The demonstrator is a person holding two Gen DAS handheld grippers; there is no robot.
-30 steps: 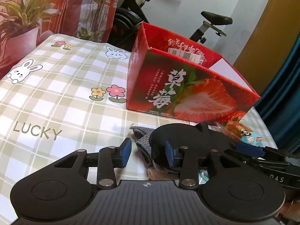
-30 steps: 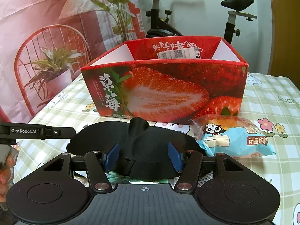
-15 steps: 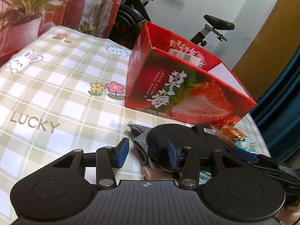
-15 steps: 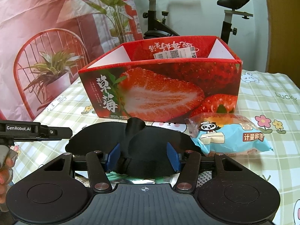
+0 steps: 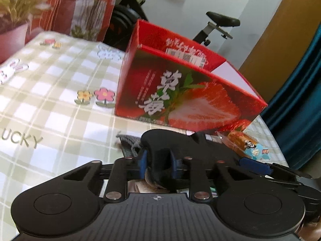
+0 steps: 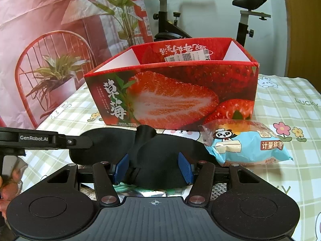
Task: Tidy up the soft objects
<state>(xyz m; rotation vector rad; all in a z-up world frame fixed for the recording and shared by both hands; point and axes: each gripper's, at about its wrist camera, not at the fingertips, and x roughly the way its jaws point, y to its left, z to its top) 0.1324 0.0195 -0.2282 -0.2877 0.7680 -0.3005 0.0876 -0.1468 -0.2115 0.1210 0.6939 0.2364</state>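
Observation:
A black eye mask (image 6: 160, 152) lies on the checked tablecloth in front of a red strawberry box (image 6: 172, 94). My left gripper (image 5: 157, 162) is shut on one end of the black eye mask (image 5: 160, 140). My right gripper (image 6: 153, 167) is open, its blue pads on either side of the mask's other half. A grey knitted piece (image 5: 129, 142) lies under the mask. The red box (image 5: 180, 92) stands open-topped just behind.
A wrapped bread bun in a blue panda packet (image 6: 246, 142) lies right of the mask, also seen in the left wrist view (image 5: 248, 146). An exercise bike (image 6: 200, 16) and plant-print backdrop stand behind the table. A crinkly packet lies under the right gripper.
My left gripper moved right onto the mask's end and its fingers closed on it. The right gripper stayed open around the mask.

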